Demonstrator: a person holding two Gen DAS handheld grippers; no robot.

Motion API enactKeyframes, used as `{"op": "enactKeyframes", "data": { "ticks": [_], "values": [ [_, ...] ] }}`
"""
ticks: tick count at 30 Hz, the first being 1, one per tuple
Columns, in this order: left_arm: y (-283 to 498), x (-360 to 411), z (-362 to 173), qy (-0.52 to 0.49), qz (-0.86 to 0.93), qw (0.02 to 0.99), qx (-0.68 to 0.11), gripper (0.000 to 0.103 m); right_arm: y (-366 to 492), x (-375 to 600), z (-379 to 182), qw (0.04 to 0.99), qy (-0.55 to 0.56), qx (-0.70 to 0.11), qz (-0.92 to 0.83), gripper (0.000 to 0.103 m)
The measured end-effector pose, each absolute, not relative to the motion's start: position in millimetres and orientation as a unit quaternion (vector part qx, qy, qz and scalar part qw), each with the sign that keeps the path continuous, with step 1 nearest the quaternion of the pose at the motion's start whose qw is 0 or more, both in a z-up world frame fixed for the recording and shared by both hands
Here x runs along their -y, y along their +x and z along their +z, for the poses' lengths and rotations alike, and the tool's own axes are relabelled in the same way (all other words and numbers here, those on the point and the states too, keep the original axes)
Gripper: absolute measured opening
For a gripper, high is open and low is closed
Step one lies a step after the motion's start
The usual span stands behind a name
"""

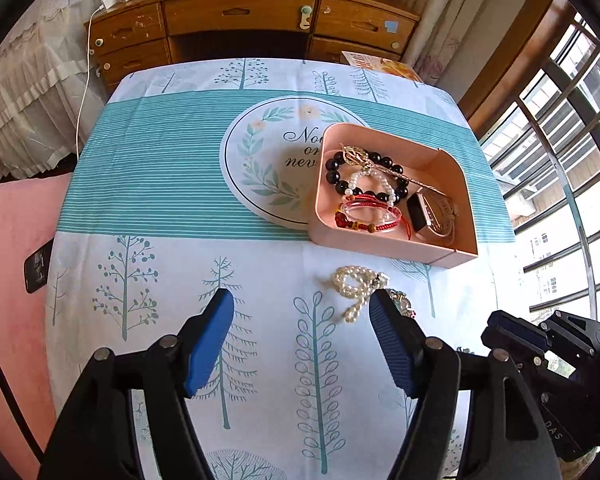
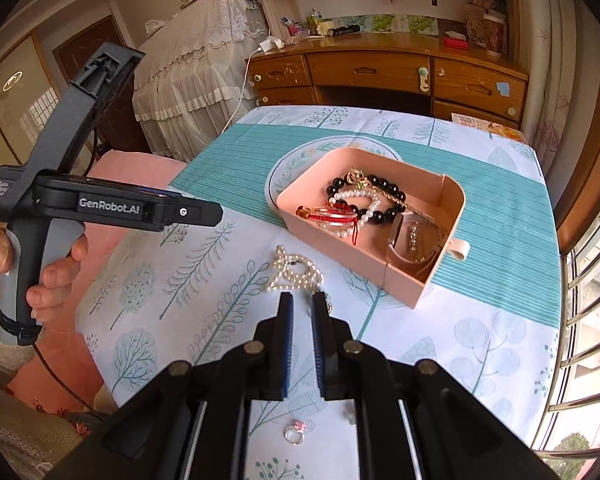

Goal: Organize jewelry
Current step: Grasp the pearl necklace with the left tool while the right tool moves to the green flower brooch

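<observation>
A pink tray (image 1: 462,200) (image 2: 454,196) holds a black bead bracelet (image 1: 336,160) (image 2: 384,184), a pearl bracelet, red cord bracelets (image 1: 364,216) (image 2: 332,214) and a watch (image 1: 424,212) (image 2: 408,240). A pearl necklace (image 1: 356,284) (image 2: 296,272) lies on the cloth in front of the tray. My left gripper (image 1: 302,304) is open and empty above the cloth, its right finger next to the necklace. My right gripper (image 2: 302,300) hangs just behind the necklace, its jaws a narrow gap apart and nothing between them. A ring (image 2: 296,432) with a pink stone lies under it.
The tray overlaps a round white mat (image 1: 260,152) on the tree-print tablecloth (image 1: 172,272). A wooden desk (image 1: 244,12) stands behind the table, a pink cushion (image 1: 8,232) at left, a barred window (image 1: 572,152) at right. A phone (image 1: 38,266) lies at the left edge.
</observation>
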State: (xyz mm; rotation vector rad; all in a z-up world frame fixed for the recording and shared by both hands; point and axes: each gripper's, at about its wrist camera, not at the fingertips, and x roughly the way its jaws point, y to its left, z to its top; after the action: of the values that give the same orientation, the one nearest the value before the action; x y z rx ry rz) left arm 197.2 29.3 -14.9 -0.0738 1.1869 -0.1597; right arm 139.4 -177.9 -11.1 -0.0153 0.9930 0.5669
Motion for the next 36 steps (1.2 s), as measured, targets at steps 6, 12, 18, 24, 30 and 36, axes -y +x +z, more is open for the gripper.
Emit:
{"op": "enactKeyframes", "data": {
  "ticks": [6,12,18,24,30,36],
  "values": [
    [175,-22,-14,-0.008,-0.093,0.83,-0.55,0.074,128,191,-25,0.825,0.022,-0.507,0.247,0.009],
    [169,-19,-24,0.01,-0.101,0.823,-0.56,0.074,120,207,-38,0.816,0.031,-0.535,0.216,0.011],
    [169,-19,-36,0.008,-0.111,0.811,-0.574,0.076,111,223,-51,0.813,0.03,-0.549,0.192,0.03],
    [170,-13,-46,0.016,-0.13,0.805,-0.579,0.087,100,228,-60,0.814,0.032,-0.551,0.183,0.03],
    [181,-5,-56,0.026,-0.13,0.807,-0.576,0.087,84,217,-62,0.815,0.029,-0.542,0.203,0.03],
    [194,8,-63,0.042,-0.146,0.811,-0.565,0.087,69,196,-72,0.806,0.002,-0.547,0.228,0.03]
  ]
}}
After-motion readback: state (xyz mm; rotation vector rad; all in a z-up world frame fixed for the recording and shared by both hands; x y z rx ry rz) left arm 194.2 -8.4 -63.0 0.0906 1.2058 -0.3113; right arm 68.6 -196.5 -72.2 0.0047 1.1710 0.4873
